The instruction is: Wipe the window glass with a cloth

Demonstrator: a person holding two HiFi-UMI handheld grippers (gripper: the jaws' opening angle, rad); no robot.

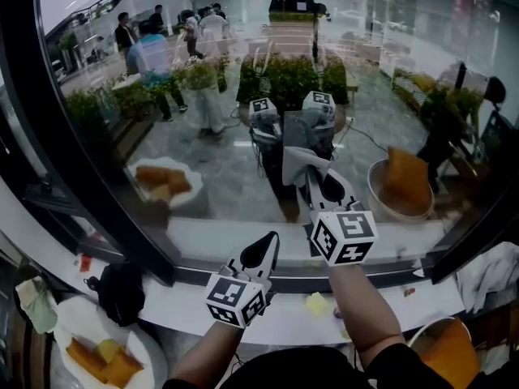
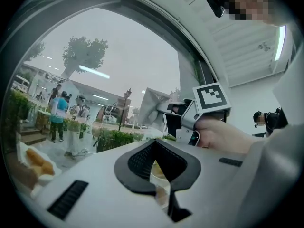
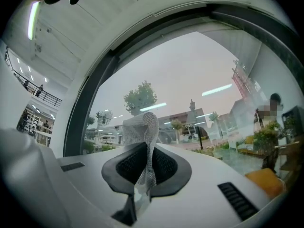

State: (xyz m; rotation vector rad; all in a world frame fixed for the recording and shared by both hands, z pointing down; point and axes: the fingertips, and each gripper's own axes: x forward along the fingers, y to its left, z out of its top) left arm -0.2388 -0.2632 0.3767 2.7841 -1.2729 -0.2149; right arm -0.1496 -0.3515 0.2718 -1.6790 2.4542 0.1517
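The right gripper [image 1: 318,183] pinches the grey mesh cloth [image 1: 298,162] against the big clear window glass [image 1: 203,185]. The left gripper [image 1: 266,250], at its 7 o'clock, is closed and empty. Wiping looks under way, with lots of glass left.

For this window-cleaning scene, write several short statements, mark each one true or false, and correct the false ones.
1. The right gripper holds the cloth. True.
2. The cloth is bright red. False: it is grey.
3. The left gripper is raised higher against the glass than the right one. False: it is lower, down near the sill.
4. People can be seen outside through the glass. True.
5. A white plate with orange-yellow pieces sits at the lower left. True.
6. The left gripper also grips a corner of the cloth. False: only the right gripper's jaws are on it.
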